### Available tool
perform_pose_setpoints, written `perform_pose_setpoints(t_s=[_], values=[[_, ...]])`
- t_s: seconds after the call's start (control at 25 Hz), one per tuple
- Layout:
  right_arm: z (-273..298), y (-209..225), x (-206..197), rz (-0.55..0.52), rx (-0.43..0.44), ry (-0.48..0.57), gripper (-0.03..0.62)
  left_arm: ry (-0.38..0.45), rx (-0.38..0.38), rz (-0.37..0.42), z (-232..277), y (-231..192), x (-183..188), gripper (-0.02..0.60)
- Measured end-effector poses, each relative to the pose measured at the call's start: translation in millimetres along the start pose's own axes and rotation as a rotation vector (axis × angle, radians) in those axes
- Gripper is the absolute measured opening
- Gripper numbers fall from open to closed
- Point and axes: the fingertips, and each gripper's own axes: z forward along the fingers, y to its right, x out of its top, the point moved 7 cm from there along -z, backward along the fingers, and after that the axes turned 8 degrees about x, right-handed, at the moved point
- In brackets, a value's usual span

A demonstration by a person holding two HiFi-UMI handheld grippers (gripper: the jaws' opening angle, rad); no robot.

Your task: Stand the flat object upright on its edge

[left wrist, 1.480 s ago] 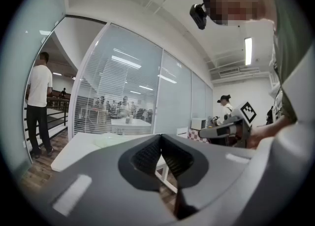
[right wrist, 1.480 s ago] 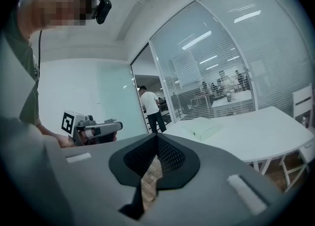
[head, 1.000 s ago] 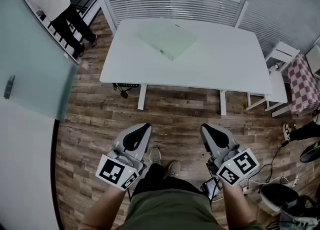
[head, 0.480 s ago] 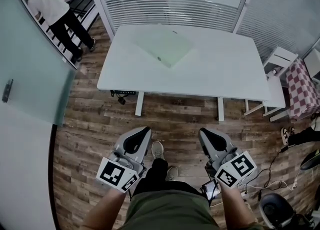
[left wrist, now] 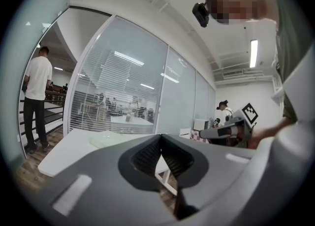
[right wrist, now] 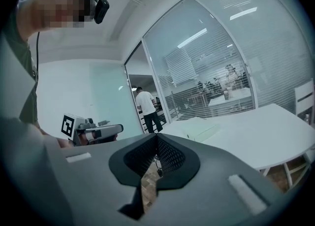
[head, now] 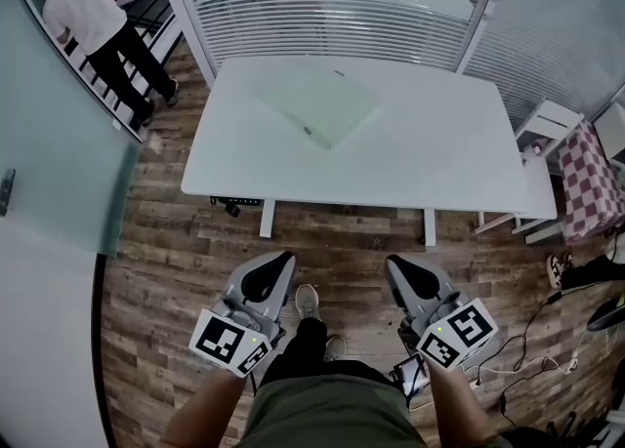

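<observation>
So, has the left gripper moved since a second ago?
Yes. The left gripper has come closer to the near edge of the white table; less wood floor shows between them.

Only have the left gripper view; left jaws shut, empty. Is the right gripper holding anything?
Observer: No, the right gripper is shut with nothing between its jaws.
Operator: Where's the flat object?
Observer: The pale green flat square sheet lies flat on the white rectangular table, left of centre, one corner toward the near edge.
Operator: In reach?
Observer: Probably not yet: head view shows the left gripper and the right one over brown wood-plank floor, short of the table's near edge.
</observation>
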Motion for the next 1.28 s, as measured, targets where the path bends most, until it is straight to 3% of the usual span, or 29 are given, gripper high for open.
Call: perform_pose_setpoints(t_s=[0.76,1.28], values=[[116,60,19,0.023,-0.058,-0.044,0.012,-0.041,-0.07,-0.031,91,-104,2,0.0],[171,79,36,0.016,-0.086,-0.052,0.012,-0.046,-0.093,-0.037,124,-159,12,0.0]])
